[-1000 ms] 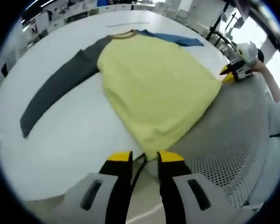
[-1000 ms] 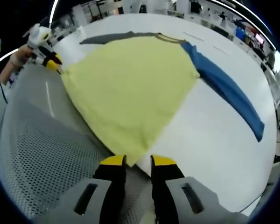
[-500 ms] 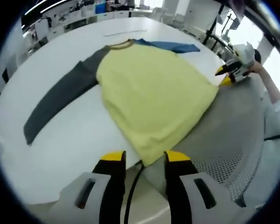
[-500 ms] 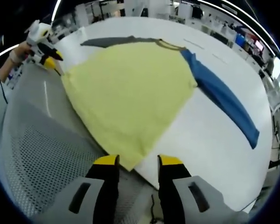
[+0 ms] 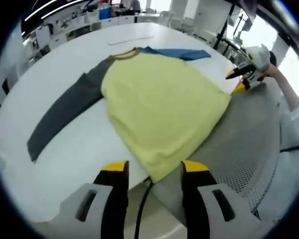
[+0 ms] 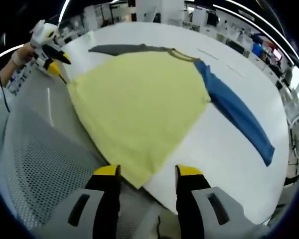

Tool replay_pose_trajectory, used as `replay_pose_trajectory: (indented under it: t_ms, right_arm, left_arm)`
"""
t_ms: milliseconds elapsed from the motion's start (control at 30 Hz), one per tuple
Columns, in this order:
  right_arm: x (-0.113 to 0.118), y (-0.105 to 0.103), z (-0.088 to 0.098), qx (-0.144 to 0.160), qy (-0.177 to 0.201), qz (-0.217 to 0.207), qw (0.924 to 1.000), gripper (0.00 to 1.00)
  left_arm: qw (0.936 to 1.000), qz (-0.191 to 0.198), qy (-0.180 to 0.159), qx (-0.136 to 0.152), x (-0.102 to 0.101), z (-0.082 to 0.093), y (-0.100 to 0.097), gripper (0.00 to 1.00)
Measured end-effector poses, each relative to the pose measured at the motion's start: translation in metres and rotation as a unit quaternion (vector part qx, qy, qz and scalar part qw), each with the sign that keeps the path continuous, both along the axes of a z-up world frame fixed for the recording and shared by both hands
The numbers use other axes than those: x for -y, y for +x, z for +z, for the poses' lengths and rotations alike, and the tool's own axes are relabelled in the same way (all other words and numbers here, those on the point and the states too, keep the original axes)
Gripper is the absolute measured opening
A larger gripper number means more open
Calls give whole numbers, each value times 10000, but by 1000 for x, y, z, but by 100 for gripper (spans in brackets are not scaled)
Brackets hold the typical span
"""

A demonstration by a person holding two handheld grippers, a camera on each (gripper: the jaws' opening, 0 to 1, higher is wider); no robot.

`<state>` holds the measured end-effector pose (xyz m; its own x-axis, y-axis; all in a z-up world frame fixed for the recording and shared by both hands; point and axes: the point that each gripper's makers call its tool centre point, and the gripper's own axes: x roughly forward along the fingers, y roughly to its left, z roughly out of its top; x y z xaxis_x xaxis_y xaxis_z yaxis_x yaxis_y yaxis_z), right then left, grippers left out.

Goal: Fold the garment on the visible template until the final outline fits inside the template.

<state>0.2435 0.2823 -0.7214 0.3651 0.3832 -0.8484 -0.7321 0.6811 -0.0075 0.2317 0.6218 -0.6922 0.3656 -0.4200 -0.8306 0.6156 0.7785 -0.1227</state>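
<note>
In the left gripper view, the garment (image 5: 159, 104) is lying spread flat on a white round table (image 5: 79, 149), with one lower corner of its yellow body pointing down toward the gap between the jaws of the left gripper (image 5: 152, 172). The jaws are being held apart, with nothing clamped between them, just short of that corner. A grey sleeve (image 5: 65, 112) is stretched out to the left on the table, and a blue sleeve (image 5: 182, 52) is lying at the far side by the neckline. The right part of the hem is resting on a grey mat (image 5: 244, 134), part of it perforated, which is overlapping the table edge.

In the right gripper view, the right gripper (image 6: 147, 177) is being held with its jaws apart and nothing between them, the other lower corner of the garment (image 6: 139, 104) lying just ahead of the yellow tips. The blue sleeve (image 6: 236, 112) is running off to the right across the table (image 6: 229, 159), and the grey sleeve (image 6: 117, 49) is lying at the far edge. The grey mat (image 6: 40, 149) is seen at the left under the hem. The left gripper (image 6: 52, 55), held in a hand (image 6: 20, 59), is seen at the upper left beside the garment's other corner.
</note>
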Motion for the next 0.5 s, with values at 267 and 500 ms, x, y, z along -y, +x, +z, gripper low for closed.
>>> replay_pose_trajectory:
  t_ms: [267,500]
  right_arm:
    - [-4,2,5,90,32,48,9999,47]
    - [-6,3,8,148,16,122,9998,51]
  left_arm:
    - [9991,-73,-378,181,16,15,3,40]
    - [9992,-138,-283,228,17,16,7,42]
